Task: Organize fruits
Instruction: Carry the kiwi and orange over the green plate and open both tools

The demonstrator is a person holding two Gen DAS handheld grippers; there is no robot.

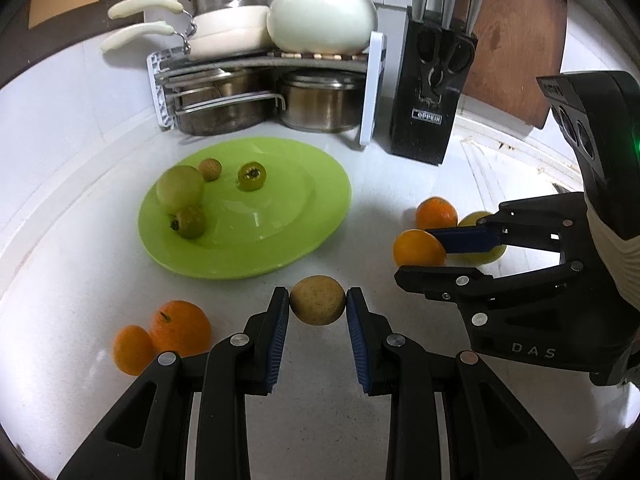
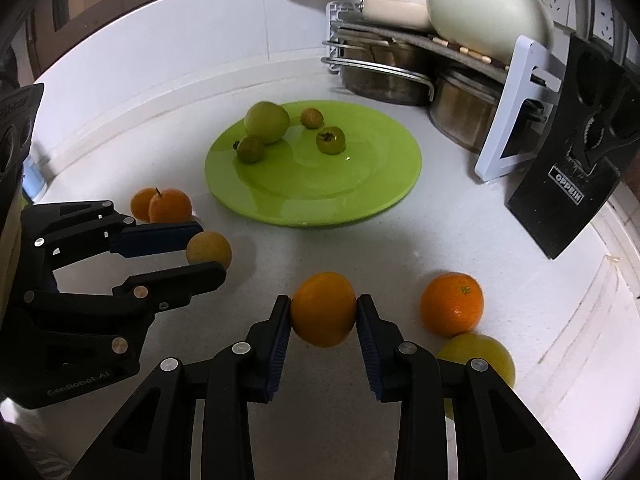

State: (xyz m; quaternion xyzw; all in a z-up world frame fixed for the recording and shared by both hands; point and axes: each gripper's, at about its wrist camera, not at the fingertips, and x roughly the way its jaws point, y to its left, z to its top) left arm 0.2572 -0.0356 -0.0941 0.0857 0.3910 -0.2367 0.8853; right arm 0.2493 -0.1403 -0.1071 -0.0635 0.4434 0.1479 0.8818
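The left gripper [image 1: 317,307] pinches a tan round fruit [image 1: 317,300], the right gripper [image 2: 323,309] pinches an orange [image 2: 323,309], and the green plate [image 1: 304,236] lies straight ahead, nearer the left one.

From my right wrist view, the round yellow-green fruit [image 2: 486,354] just right of the jaws is half hidden behind my right finger linkage. From my left wrist view, that fruit [image 1: 476,219] sits mostly behind the right gripper [image 1: 444,258]. Knife handles in the black block [image 1: 430,96] are cut off by the top edge.
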